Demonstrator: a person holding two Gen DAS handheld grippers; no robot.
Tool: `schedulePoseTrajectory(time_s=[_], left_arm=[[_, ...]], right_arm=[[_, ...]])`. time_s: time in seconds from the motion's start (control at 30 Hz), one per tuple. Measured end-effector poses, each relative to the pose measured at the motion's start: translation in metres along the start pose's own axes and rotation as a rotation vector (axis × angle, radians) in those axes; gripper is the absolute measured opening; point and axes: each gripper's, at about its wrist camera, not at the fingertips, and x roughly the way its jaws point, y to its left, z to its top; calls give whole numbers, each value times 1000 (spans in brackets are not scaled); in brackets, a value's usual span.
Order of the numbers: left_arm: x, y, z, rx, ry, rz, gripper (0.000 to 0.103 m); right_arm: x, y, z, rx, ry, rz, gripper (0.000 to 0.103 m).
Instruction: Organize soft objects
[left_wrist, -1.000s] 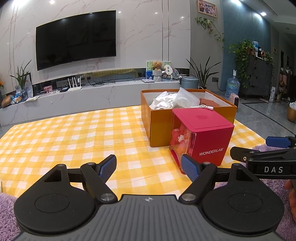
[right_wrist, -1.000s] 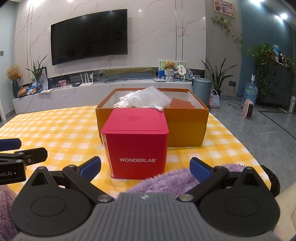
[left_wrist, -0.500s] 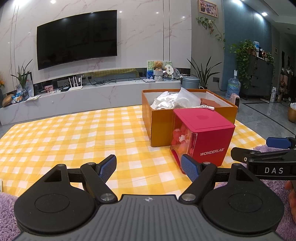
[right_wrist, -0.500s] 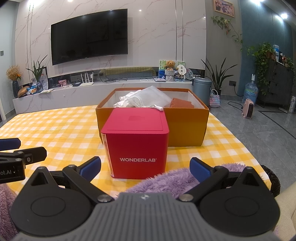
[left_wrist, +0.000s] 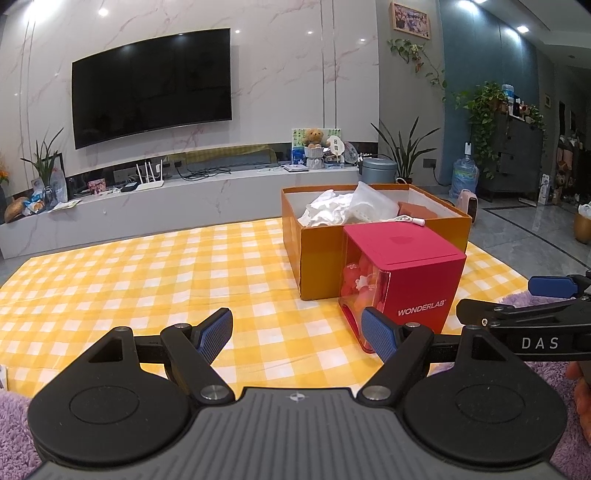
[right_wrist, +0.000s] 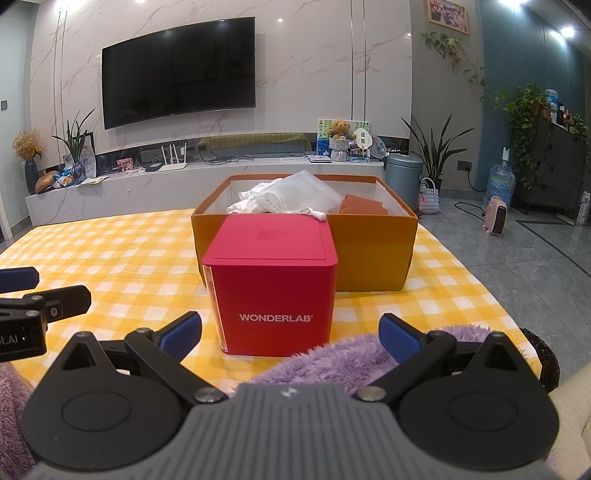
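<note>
While level above the cloth (left_wrist: 147, 280), both grippers (left_wrist: 297, 334) (right_wrist: 290, 332) wide apart, empty.

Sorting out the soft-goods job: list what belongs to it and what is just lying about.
Belongs:
- open orange cardboard box
- white crumpled cloth inside it
- folded rust-orange cloth inside it
- fluffy purple fabric nearest the right gripper
- red WONDERLAB cube box

Lying about:
- wall-mounted black television
- brown teddy bear
- blue water jug

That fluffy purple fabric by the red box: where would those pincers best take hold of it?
Probably at the raised fold of the fluffy purple fabric, coming straight forward and down with the right gripper. Its jaws stand open, already either side of that soft hump, which should bunch easily.
</note>
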Motion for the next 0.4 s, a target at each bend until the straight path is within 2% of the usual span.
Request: schedulePoseTrajectory(time_s=[0.4], left_arm=[[0, 0, -1, 0, 0, 9, 93]], right_arm=[[0, 2, -1, 1, 4, 0, 100]])
